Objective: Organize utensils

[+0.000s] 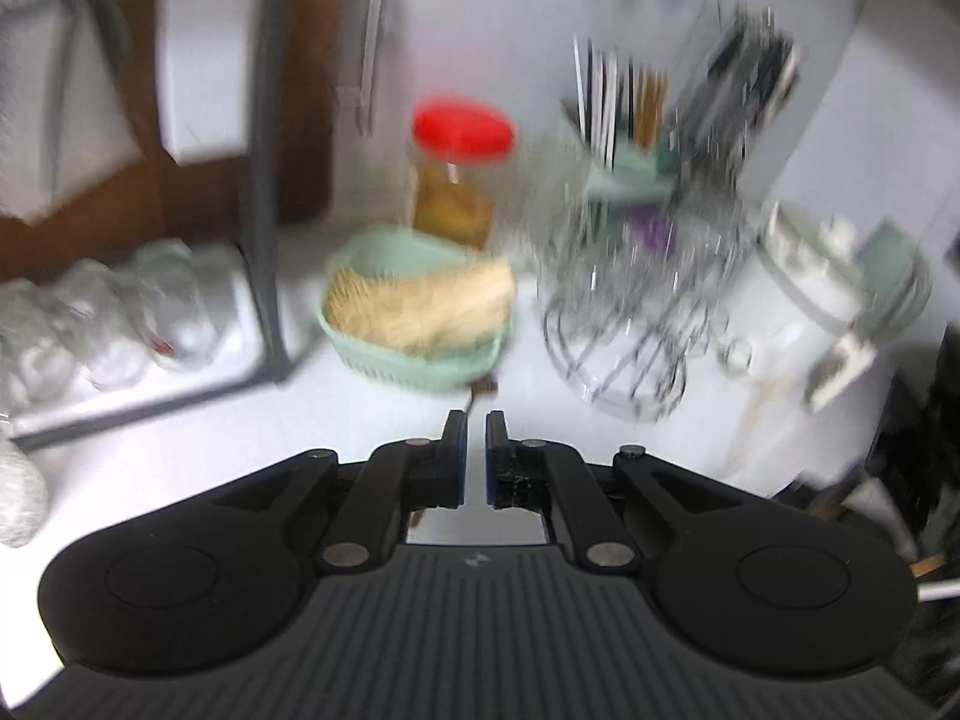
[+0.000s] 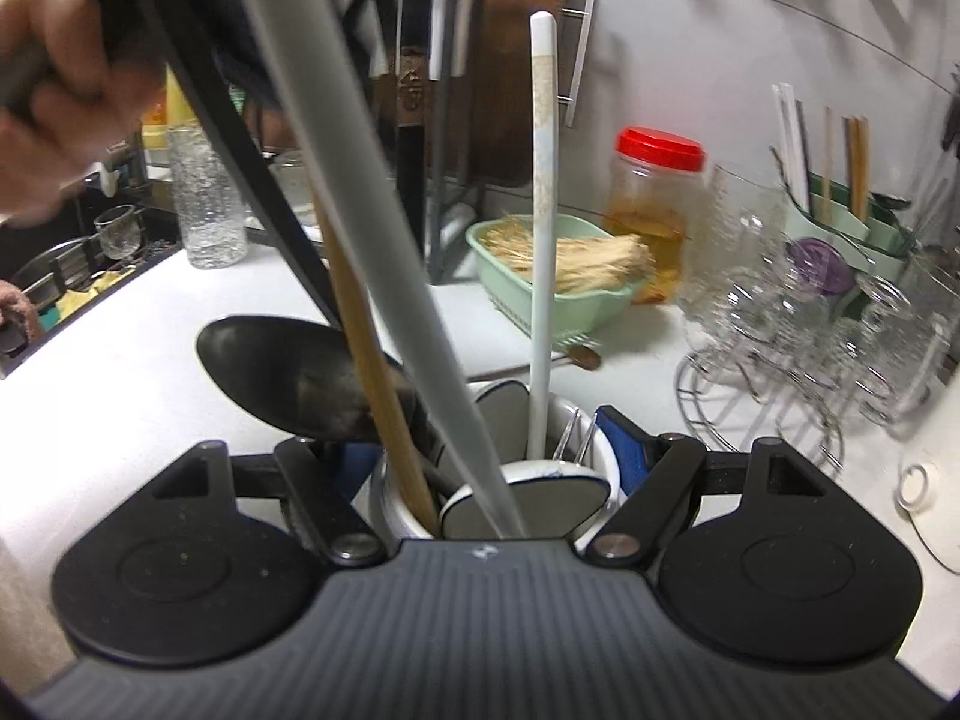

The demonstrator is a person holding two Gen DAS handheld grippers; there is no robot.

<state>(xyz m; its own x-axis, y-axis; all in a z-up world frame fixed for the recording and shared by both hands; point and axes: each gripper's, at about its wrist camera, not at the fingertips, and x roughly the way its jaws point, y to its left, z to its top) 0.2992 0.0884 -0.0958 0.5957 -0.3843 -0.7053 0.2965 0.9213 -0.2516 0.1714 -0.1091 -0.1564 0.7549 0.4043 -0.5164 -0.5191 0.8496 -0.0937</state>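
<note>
The right gripper (image 2: pixel 489 456) clasped a white utensil holder (image 2: pixel 576 426) on the counter (image 2: pixel 120 408), crowded with upright handles and a black ladle (image 2: pixel 288 378). The left gripper (image 1: pixel 475 420) was pressed together, holding nothing visible, near a green basket (image 1: pixel 414 360).

No words, numbers or brand names can be read in either view. The only sign is a small pale emblem moulded into the ribbed grey body of the left gripper (image 1: pixel 475 456) and of the right gripper (image 2: pixel 486 462), too small to make out. The red-lidded jar (image 2: pixel 651 204) shows no legible label.
</note>
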